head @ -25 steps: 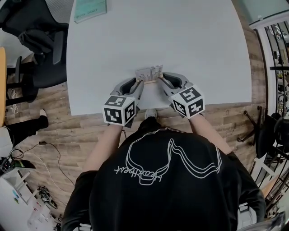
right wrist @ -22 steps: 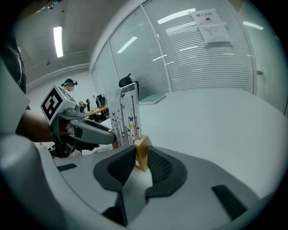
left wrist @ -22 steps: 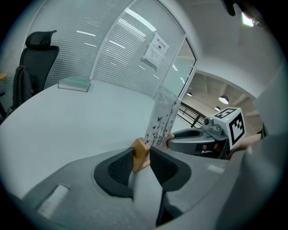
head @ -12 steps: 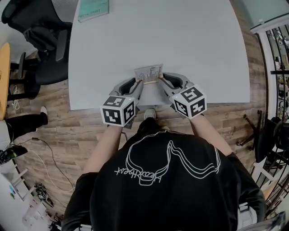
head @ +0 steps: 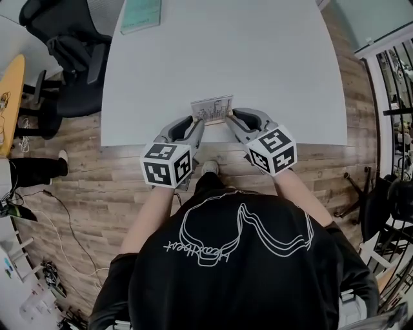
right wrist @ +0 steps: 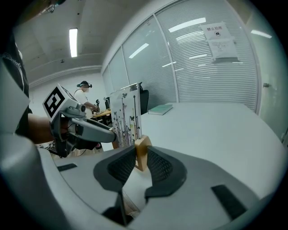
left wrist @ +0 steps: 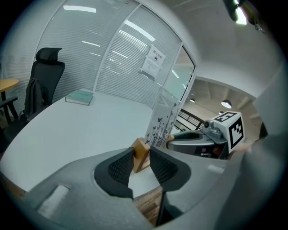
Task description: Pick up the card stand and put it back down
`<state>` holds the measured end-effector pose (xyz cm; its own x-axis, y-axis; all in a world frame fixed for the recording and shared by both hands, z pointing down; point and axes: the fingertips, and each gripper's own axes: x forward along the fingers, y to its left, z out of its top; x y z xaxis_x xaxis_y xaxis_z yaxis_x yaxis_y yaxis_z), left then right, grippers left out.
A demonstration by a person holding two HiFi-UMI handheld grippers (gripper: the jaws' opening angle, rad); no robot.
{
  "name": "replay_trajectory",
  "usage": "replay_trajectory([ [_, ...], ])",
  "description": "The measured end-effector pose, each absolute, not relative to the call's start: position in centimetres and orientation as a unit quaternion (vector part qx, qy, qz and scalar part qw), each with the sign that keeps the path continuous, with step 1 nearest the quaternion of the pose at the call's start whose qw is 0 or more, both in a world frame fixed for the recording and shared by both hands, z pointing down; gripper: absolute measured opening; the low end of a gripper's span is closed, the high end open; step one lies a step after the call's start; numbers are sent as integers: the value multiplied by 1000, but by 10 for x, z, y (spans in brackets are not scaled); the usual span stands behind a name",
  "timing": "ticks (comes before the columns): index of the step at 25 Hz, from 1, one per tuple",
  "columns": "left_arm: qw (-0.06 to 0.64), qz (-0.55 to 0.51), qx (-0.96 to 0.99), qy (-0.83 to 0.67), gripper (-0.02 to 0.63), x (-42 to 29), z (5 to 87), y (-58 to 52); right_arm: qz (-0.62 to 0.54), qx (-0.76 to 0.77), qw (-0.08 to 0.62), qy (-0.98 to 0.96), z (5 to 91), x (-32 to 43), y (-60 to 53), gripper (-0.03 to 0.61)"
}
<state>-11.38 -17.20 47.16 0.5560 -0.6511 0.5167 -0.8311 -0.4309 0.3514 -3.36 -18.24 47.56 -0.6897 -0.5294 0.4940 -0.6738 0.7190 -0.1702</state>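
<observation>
The card stand (head: 211, 109) is a wooden bar holding an upright printed card, close to the near edge of the white table (head: 258, 58). My left gripper (head: 197, 120) is shut on the bar's left end (left wrist: 141, 153), with a pad on each side of it. My right gripper (head: 230, 118) is shut on the right end (right wrist: 142, 152). The card (left wrist: 164, 119) stands upright between the two grippers. The card (right wrist: 125, 116) hides part of the left gripper (right wrist: 81, 128) in the right gripper view. Whether the bar rests on the table I cannot tell.
A teal book (head: 141, 14) lies at the table's far left corner. A black office chair (head: 64, 51) stands left of the table. Wood floor lies under the near edge. A glass wall with blinds (left wrist: 112, 54) runs behind the table.
The head view has shifted, so the table sits a little differently in the picture. Both grippers stay on the ends of the stand, in the same place on the table.
</observation>
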Motion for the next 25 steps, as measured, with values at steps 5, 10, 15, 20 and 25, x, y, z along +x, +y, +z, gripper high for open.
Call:
replay_trajectory([
  [5, 282, 138, 835, -452, 120, -97, 446, -145, 160, 338, 196, -906, 449, -17, -155, 87],
  [10, 264, 132, 838, -458, 120, -82, 424, -117, 146, 339, 186, -911, 429, -1, -127, 84],
  [15, 250, 122, 838, -470, 120, -69, 407, -87, 129, 334, 173, -918, 411, 12, -100, 84],
  [20, 241, 119, 834, -482, 120, -60, 396, -62, 116, 332, 164, -922, 399, 20, -76, 84],
  [25, 227, 117, 836, -485, 120, -50, 386, -41, 105, 330, 158, -925, 390, 31, -54, 86],
])
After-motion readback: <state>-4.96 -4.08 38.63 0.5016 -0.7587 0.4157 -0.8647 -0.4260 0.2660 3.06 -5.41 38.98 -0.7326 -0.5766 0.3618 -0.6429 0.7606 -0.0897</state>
